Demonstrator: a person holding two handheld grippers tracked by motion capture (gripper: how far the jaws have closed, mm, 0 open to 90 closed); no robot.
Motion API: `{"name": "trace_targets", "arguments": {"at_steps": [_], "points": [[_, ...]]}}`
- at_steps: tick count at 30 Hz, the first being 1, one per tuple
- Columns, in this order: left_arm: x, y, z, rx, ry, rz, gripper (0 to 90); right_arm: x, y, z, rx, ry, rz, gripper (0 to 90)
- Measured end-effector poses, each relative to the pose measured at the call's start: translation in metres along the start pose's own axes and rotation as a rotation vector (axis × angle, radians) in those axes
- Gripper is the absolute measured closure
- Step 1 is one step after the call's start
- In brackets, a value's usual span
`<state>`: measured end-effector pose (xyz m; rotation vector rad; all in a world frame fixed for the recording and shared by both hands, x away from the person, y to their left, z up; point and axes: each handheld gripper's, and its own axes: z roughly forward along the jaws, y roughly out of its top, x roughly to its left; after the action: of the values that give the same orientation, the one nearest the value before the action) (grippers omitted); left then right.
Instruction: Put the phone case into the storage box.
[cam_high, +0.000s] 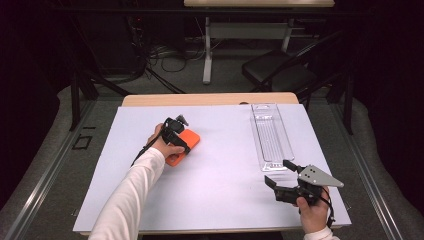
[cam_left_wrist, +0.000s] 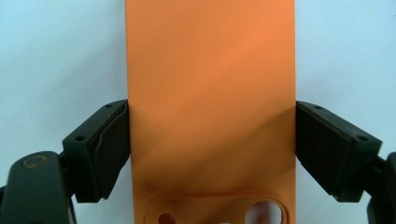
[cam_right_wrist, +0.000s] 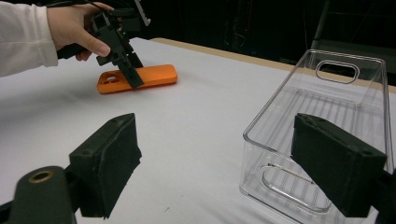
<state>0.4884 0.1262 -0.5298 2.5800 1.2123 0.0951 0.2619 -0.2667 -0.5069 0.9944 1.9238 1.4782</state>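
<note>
Phone case (cam_high: 183, 145) lies on table (cam_high: 220, 200), left of bin (cam_high: 270, 136).

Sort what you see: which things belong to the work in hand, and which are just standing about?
In the job: orange phone case, gripped at its sides by the left gripper; clear bin.
Standing about: folding chair, floor cables, far desk.

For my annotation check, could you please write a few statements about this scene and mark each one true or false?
1. The left tool has its jaws against the sides of the orange phone case. True.
2. The phone case lies inside the clear bin. False: it lies on the white table.
3. The right tool stands open, holding nothing. True.
4. The clear bin holds several items. False: it is empty.
</note>
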Motion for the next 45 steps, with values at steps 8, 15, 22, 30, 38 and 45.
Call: {"name": "trace_targets", "arguments": {"at_steps": [8, 15, 22, 30, 38, 45], "points": [[-0.002, -0.001, -0.008, -0.008, -0.006, -0.012, 15.5, 0.000, 0.000, 0.000, -0.001, 0.001, 0.004, 14.7], [-0.003, -0.002, -0.017, -0.014, -0.021, -0.022, 15.5, 0.000, 0.000, 0.001, -0.001, 0.001, -0.001, 14.7], [-0.005, -0.005, -0.023, 0.000, -0.026, -0.016, 15.5, 0.000, 0.000, 0.001, 0.001, -0.001, 0.003, 14.7], [-0.016, -0.010, -0.034, 0.017, -0.008, 0.044, 15.6, 0.000, 0.000, 0.001, 0.001, 0.000, 0.001, 14.7], [-0.030, -0.013, -0.044, 0.010, -0.030, 0.086, 15.6, 0.001, 0.000, 0.001, 0.003, 0.001, 0.000, 14.7], [-0.046, -0.013, -0.050, 0.011, -0.046, 0.132, 15.6, 0.001, -0.001, 0.001, 0.004, 0.001, -0.002, 14.7]]}}
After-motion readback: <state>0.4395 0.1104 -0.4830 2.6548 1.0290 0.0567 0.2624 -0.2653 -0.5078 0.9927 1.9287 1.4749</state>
